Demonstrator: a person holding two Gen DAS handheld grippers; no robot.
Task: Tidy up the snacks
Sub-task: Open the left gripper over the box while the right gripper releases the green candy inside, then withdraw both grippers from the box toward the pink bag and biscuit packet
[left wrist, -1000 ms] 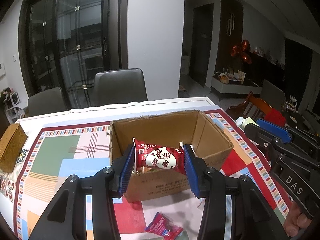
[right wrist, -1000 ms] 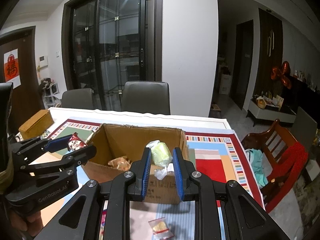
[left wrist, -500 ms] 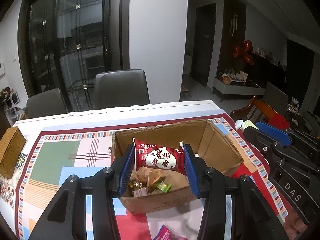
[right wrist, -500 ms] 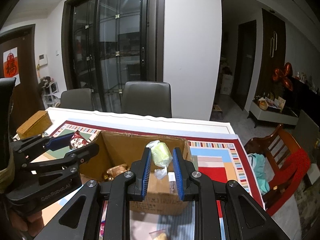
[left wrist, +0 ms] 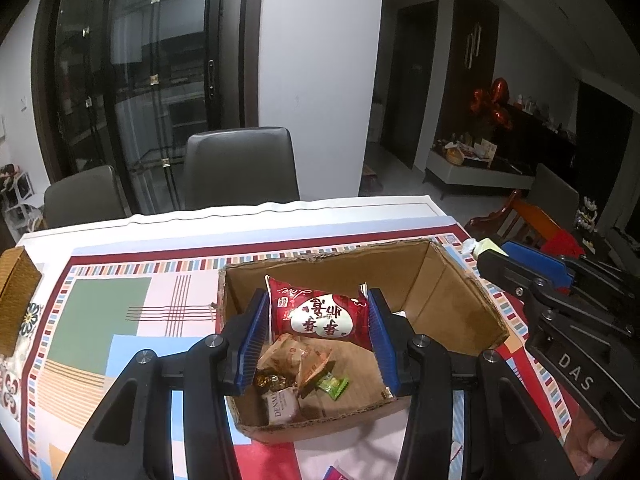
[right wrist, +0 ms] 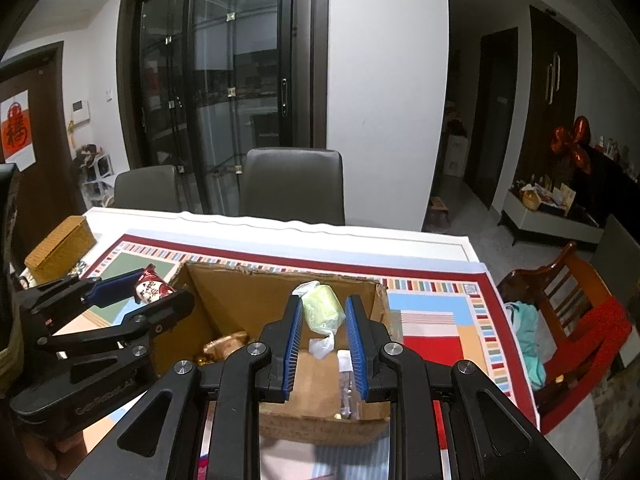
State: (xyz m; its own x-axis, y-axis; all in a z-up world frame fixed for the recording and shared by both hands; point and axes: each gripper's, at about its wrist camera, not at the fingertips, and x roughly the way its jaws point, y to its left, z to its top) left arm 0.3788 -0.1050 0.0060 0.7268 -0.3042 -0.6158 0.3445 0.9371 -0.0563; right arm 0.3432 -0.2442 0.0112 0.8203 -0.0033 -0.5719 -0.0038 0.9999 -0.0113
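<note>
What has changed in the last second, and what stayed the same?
Both grippers moved forward over the box, so its inside now shows below them. Unchanged: the left gripper holds the red packet, the right gripper holds the green packet; nothing was let go.

both wrist cams close, angled down, l from left, r from right, sharing cardboard box (left wrist: 448,280) (right wrist: 240,292)

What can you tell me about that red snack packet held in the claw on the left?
The red snack packet is a glossy, puffed plastic pouch with a white heart-shaped panel bearing red characters, seen upside down. Its ends are crimped. It sits crosswise, gripped at both ends by the blue pads of the left claw, touching nothing else. It hangs above the open cardboard box, over the loose sweets inside.
</note>
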